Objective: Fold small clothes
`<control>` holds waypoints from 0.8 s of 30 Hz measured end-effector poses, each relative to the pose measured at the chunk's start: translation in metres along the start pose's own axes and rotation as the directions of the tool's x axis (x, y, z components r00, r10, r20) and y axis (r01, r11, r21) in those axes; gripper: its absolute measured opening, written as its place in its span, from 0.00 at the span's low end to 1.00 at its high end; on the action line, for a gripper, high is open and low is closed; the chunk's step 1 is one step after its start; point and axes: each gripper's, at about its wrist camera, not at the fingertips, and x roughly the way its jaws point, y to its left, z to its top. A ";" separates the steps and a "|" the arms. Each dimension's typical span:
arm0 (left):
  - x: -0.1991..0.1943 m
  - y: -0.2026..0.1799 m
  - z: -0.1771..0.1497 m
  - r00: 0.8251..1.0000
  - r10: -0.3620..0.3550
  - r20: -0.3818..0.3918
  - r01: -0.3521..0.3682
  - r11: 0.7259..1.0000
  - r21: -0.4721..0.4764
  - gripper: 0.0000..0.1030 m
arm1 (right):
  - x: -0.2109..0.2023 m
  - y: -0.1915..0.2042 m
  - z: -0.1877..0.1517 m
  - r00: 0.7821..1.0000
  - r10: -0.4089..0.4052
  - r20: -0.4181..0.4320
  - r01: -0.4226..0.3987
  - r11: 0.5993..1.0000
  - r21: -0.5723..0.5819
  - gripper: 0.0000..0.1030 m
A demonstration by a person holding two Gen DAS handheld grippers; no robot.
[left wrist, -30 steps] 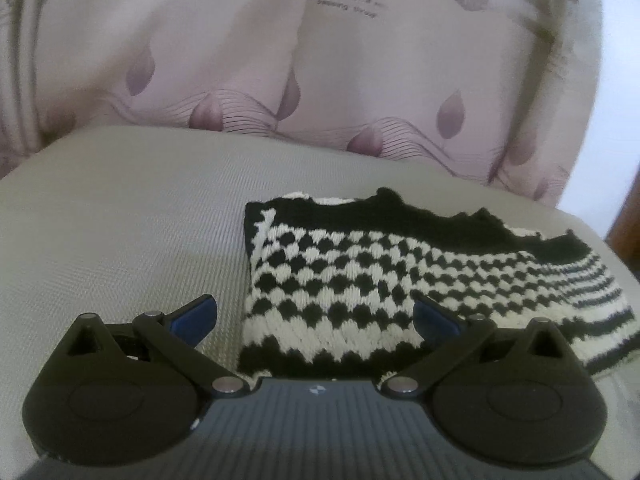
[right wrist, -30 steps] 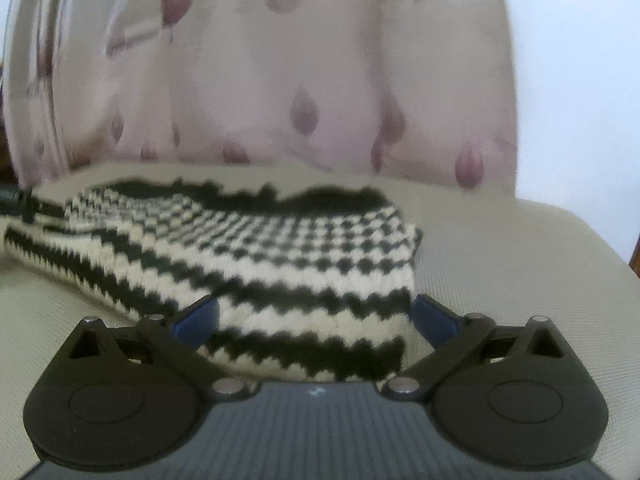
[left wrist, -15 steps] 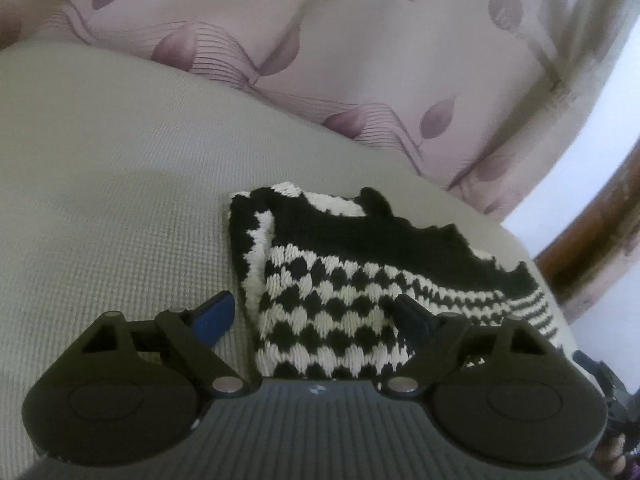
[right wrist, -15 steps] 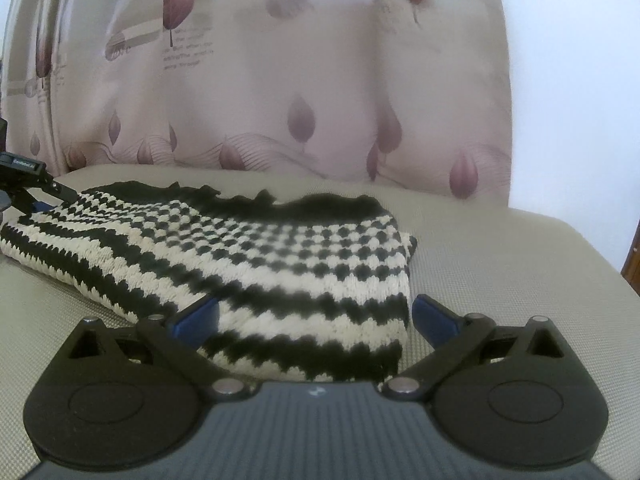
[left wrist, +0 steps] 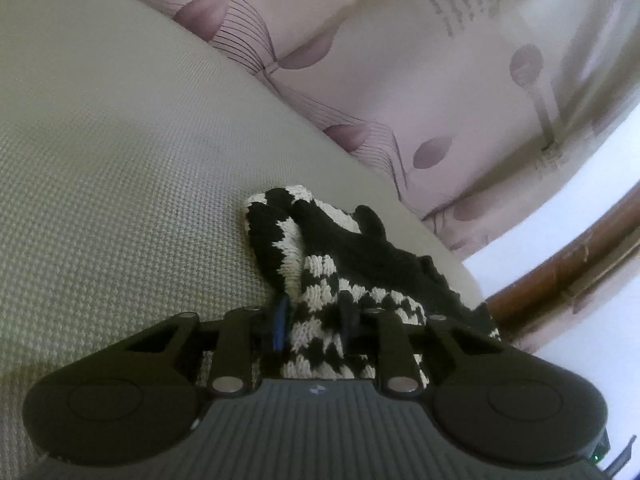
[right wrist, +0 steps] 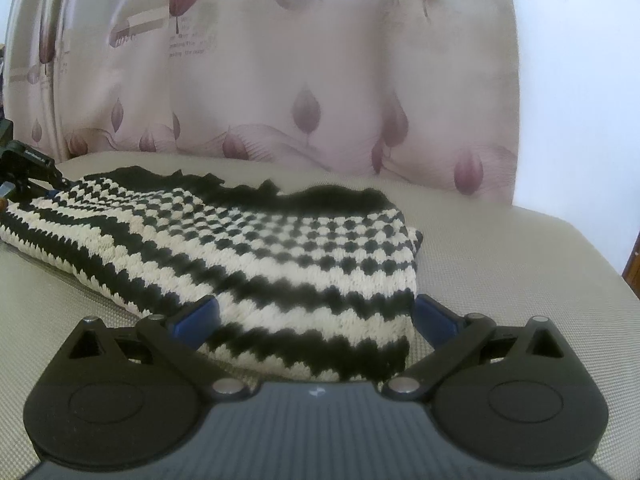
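A black-and-white knitted garment (right wrist: 256,248) lies folded on a beige cushion (right wrist: 500,264). In the left wrist view my left gripper (left wrist: 314,326) is shut on the garment's (left wrist: 328,280) near corner, knit bunched between its blue pads. In the right wrist view my right gripper (right wrist: 314,316) is open, its jaws wide on either side of the garment's near right end, resting low at the edge. The left gripper (right wrist: 24,160) shows at the garment's far left end in the right wrist view.
A pink curtain with leaf print (right wrist: 304,80) hangs behind the cushion. A brown wooden frame (left wrist: 568,272) runs along the cushion's right side in the left wrist view. Bare cushion surface (left wrist: 120,184) stretches left of the garment.
My left gripper has moved in on the garment's corner and closed on it, tilting as it went. My right gripper stays open at the other end, barely moved.
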 end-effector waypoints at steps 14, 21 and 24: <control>0.010 -0.015 -0.006 0.997 0.077 0.019 -0.078 0.995 0.063 0.22 | 0.003 0.003 0.000 1.000 -0.006 -0.016 0.006 1.000 -0.020 1.00; -0.006 -0.063 -0.007 0.985 0.141 0.102 -0.147 0.988 0.045 0.19 | 0.001 0.001 0.000 1.000 0.003 -0.003 -0.003 1.000 -0.005 1.00; -0.009 -0.091 -0.004 0.984 0.145 0.104 -0.150 0.988 0.040 0.19 | -0.004 -0.004 0.000 1.000 0.003 0.025 -0.003 1.000 0.022 1.00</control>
